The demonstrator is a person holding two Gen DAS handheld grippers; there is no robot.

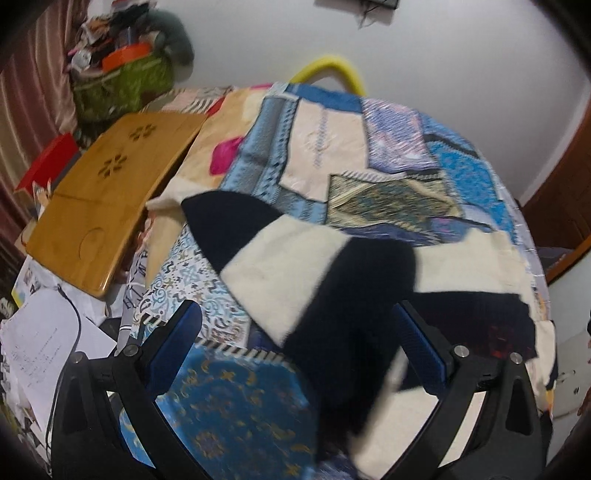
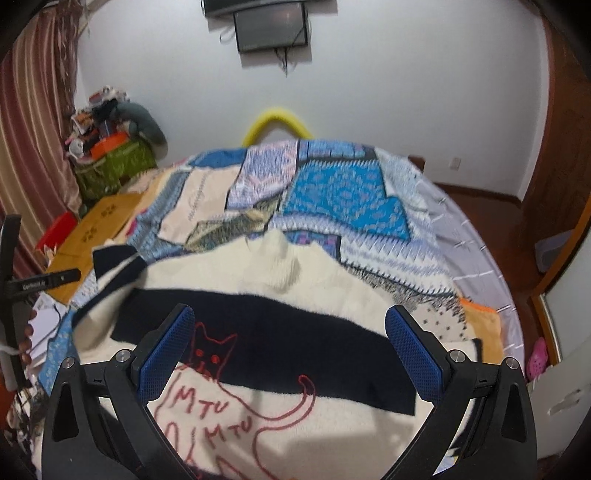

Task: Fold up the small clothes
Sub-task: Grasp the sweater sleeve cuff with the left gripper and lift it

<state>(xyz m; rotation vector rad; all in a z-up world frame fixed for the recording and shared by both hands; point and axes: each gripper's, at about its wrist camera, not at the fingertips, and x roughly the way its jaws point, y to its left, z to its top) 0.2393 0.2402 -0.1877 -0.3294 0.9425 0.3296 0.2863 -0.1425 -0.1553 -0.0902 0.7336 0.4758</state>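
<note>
My right gripper [image 2: 290,349] wide apart, empty | left gripper [image 1: 297,339] likewise | cream-and-navy striped knit sweater [image 2: 295,295] spread on patchwork bed [image 2: 343,199] | folding barely begun

**What I am counting from the two wrist cameras**

I am seeing one sweater [image 2: 295,280], cream with navy bands, lying on one patchwork quilt [image 2: 343,199]. On its front I am counting one red cat outline [image 2: 236,402] and two "MTU" marks. I am looking along two grippers, the left gripper [image 1: 295,343] and the right gripper [image 2: 290,343], each showing two blue-padded fingers standing wide apart. Beside the bed I am counting one wooden lap table [image 1: 107,192] with two flower-shaped cut-outs, one green bag [image 1: 122,88], one red box [image 1: 48,162] and one yellow curved tube [image 2: 275,122]. On the wall I am counting one screen [image 2: 273,29].
</note>
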